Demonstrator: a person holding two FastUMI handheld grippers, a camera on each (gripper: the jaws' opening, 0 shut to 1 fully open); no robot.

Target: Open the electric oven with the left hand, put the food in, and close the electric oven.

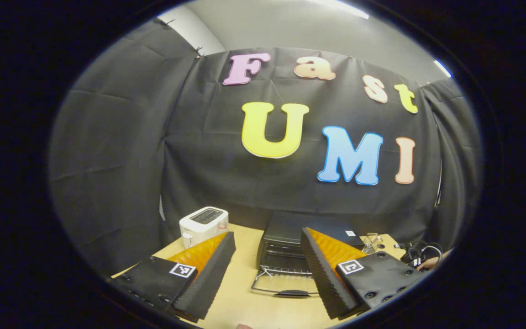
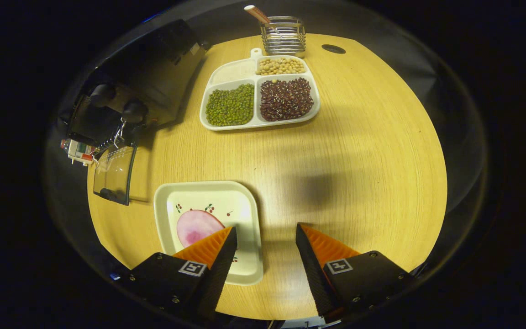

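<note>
My left gripper [image 1: 267, 269]: fingers wide apart, holding nothing, facing the oven [image 1: 290, 246], whose door [image 1: 286, 283] lies open on the table [image 1: 240, 283]. My right gripper [image 2: 265, 256]: wide apart, holding nothing, above the plate [image 2: 244, 242] with the ham slice [image 2: 194, 227]. Toaster [image 1: 202, 225] left of oven.

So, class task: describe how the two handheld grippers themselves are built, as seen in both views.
The left gripper and the right gripper look alike: two wedge-shaped fingers with ribbed inner faces, mounted on flat black bolted plates, each plate carrying a small square black-and-white marker tag.
</note>
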